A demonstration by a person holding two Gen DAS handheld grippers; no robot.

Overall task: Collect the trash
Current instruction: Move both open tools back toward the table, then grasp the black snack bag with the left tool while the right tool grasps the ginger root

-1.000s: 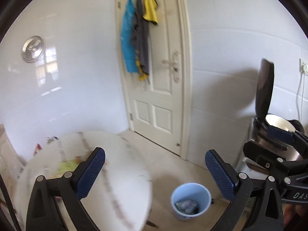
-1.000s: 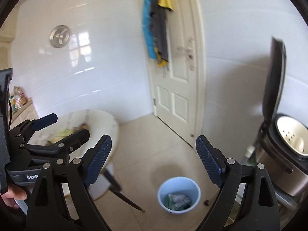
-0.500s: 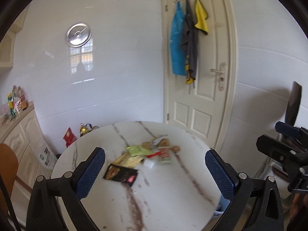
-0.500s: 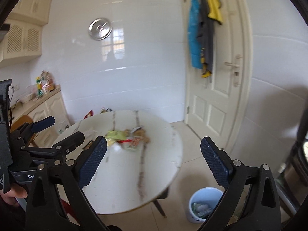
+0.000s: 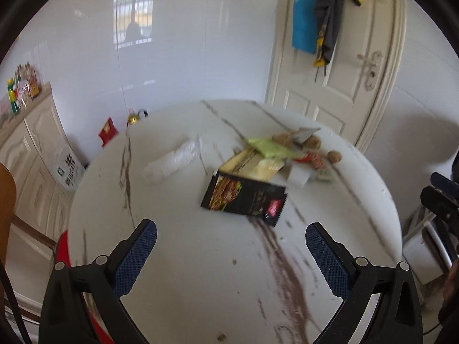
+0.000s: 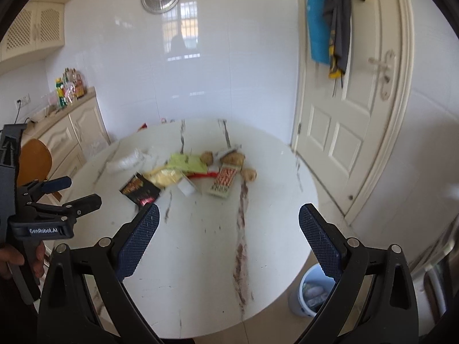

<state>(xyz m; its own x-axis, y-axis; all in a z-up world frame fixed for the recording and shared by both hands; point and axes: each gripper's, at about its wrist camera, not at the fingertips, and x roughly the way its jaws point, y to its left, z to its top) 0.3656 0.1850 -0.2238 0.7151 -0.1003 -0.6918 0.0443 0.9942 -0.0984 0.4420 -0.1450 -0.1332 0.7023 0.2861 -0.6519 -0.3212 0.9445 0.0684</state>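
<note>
I see a glossy marble-veined tabletop (image 5: pixel 200 258), a shiny black foil wrapper (image 5: pixel 243 197), and textured blue gripper pads (image 6: pixel 137 240) on matt black plastic.

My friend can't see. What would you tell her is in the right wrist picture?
A round white table holds a pile of trash: a black wrapper, a green wrapper and crumpled plastic. The open right tool hovers above the table, empty. A blue bin stands on the floor.

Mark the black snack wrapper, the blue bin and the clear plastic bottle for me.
black snack wrapper (image 5: pixel 243 199): left wrist view, middle of its printed face.
blue bin (image 6: pixel 308 275): right wrist view, near rim, beside the table.
clear plastic bottle (image 5: pixel 175 159): left wrist view, middle of its body, blurred.
</note>
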